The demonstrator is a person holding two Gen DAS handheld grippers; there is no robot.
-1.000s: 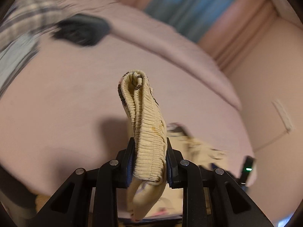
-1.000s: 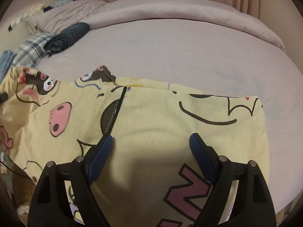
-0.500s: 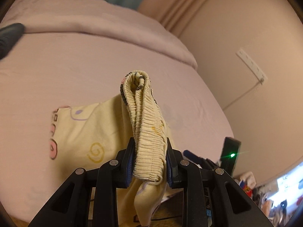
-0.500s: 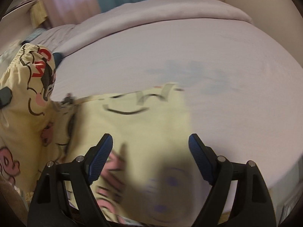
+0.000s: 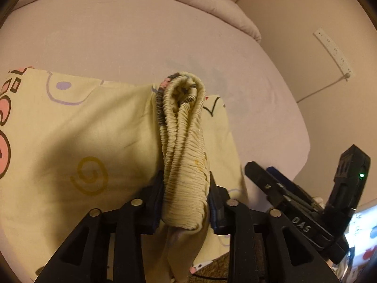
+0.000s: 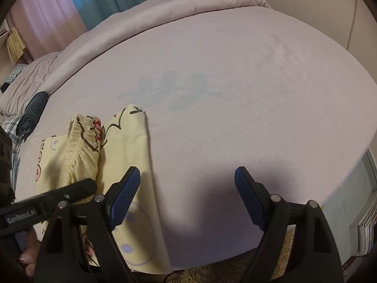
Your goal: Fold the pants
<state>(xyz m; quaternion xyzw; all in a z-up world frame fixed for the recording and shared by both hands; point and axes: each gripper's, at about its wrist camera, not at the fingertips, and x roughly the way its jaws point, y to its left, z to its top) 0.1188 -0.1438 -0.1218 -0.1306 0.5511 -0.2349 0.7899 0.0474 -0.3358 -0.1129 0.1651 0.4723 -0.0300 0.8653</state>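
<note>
Yellow printed cotton: the pants [image 5: 99,127] lie flat on the bed [image 5: 132,37], one edge near its side. My left tongs [image 5: 186,202] have just been opening, yet the bunched elastic waistband [image 5: 182,127] is between the pads and, as far as I can see, touching both. I judge this end was carried over the legs to make the fold. My right tongs [image 6: 186,195] stand wide apart, empty, beside the pants' edge, ready to smooth.
</note>
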